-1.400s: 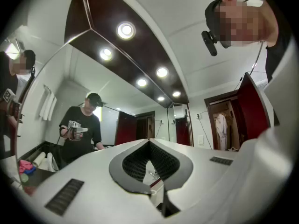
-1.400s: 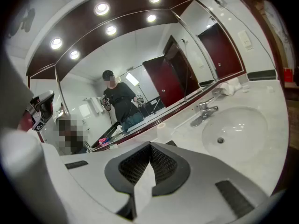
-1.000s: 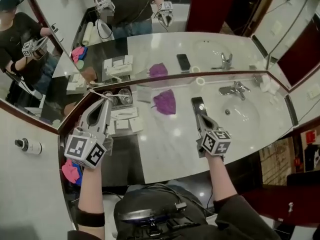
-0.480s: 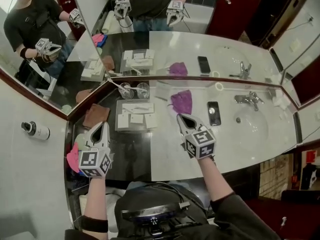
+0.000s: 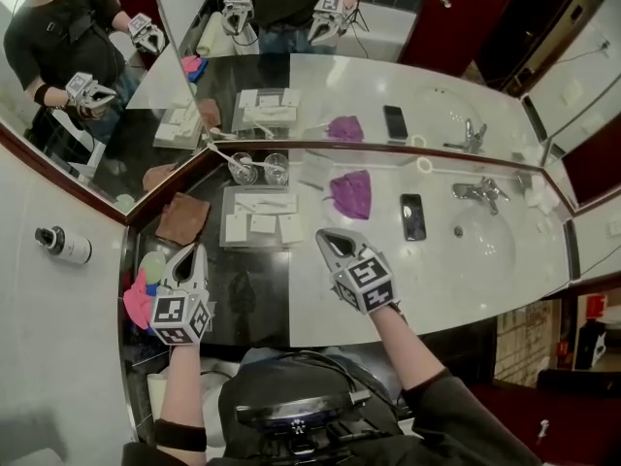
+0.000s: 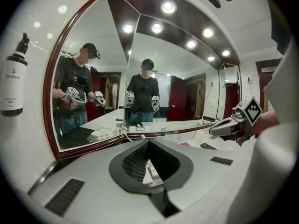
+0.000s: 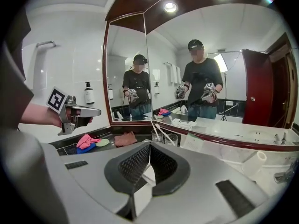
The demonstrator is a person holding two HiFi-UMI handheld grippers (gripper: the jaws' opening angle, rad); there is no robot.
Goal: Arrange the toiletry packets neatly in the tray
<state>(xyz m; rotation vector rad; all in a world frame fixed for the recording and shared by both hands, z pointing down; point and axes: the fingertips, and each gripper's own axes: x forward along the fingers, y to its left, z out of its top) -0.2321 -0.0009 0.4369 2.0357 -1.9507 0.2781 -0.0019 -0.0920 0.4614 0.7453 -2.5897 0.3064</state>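
Short of the tray, left gripper (image 5: 196, 251): jaws together on nothing; tip just off the tray's near left corner, pointing past its left edge.
Right gripper (image 5: 325, 236): jaws together as well, nothing between them; tip just off the tray's near right corner, pointing in toward it.
Tray (image 5: 229, 209): ahead of both grippers and between them; it lies ahead and right of the left tip, and ahead and left of the right tip.
Nearer arm: the right one, by a little, going by how close its tip sits to the right-hand packet.
Small packets (image 5: 263, 224): three in a row across the tray's near half, flat, side by side with narrow gaps, the right one a bit larger.
Long packet (image 5: 267, 202): in the tray's far half, its long axis running left to right, parallel to the row.
Coming move: either gripper would have to spread its jaws first; the long packet would be taken across its short side.
Left of the tray: brown cloth (image 5: 182, 219), just beside it.
Right of the tray: purple cloth (image 5: 351, 192), then a phone (image 5: 412, 216), well apart from the packets.
Beyond the tray: two glasses (image 5: 260, 170) holding sticks that look like toothbrushes, then the mirror (image 5: 291, 95).
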